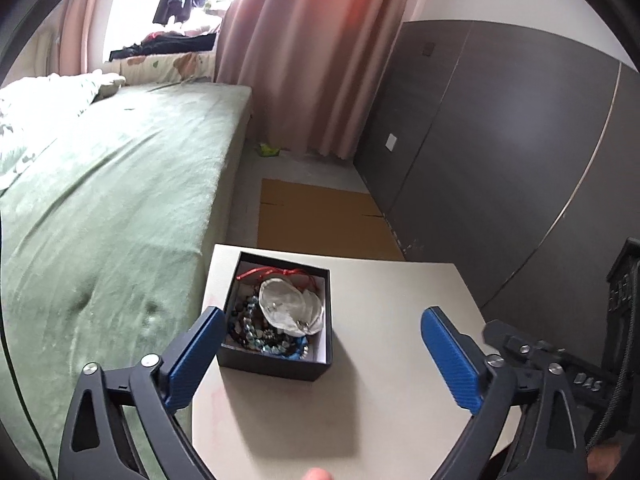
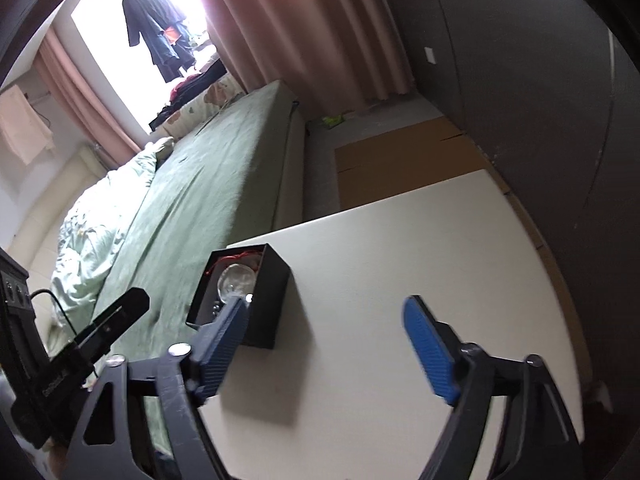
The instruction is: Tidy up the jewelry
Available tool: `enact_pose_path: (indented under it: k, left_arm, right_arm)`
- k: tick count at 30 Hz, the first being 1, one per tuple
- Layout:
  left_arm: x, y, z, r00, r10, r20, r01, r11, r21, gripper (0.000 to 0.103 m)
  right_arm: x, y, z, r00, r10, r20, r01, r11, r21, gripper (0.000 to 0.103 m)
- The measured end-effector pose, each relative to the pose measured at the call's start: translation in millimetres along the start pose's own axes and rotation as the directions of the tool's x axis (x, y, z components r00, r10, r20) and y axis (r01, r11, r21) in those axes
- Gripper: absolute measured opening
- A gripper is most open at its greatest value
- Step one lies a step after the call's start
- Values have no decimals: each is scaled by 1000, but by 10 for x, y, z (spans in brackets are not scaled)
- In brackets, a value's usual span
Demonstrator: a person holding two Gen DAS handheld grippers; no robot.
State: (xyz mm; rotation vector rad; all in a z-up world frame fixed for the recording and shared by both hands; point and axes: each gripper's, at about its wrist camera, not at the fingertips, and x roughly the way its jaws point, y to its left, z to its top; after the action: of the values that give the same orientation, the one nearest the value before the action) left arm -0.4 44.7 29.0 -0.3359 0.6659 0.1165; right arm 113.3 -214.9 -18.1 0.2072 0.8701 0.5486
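A black open box (image 1: 276,362) stands on the near left part of a white table (image 1: 384,320). It holds a translucent white pouch (image 1: 288,306), a red cord (image 1: 268,273) and several bead bracelets (image 1: 256,330). My left gripper (image 1: 322,320) is open and empty, above the table just behind the box. My right gripper (image 2: 326,310) is open and empty, to the right of the box (image 2: 264,300); the pouch (image 2: 236,282) shows inside it. The right gripper's body shows at the right edge of the left wrist view.
A bed with a green sheet (image 1: 108,200) runs along the left of the table. Flat cardboard (image 1: 320,216) lies on the floor beyond the table. Dark wardrobe panels (image 1: 500,140) stand on the right. Pink curtains (image 1: 304,52) hang at the back.
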Motion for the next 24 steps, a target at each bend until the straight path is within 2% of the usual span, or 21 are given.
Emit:
enact_pose_path:
  k: [1,4,12,18,24]
  left_arm:
    - [-12,-25,-24,1000,0,-1,0,1000,3,100]
    - [-50,-79,-97,1000,-3,-7,3,1000,19,101]
    - [-313,-260,-413,1000,3,29,-5,997,73,102]
    - [-461,-308,-448,998,-13,65,9,998,67,103]
    - [-545,-346,-452,996,13,93,-20,996,81,103]
  right_arm:
    - [-50,-15,-5,1000,-2,8,2,1000,3,95]
    - [-197,-72,-38,1000,-9,28,9,1000,5,103]
    - [-500,-286,-233,999,-41,35,41,999,11,103]
    - [-673,-351,-417,999,-39,38,38,999,19,103]
    - [-700,-311,-444,998,-39,41,39,999,-15,103]
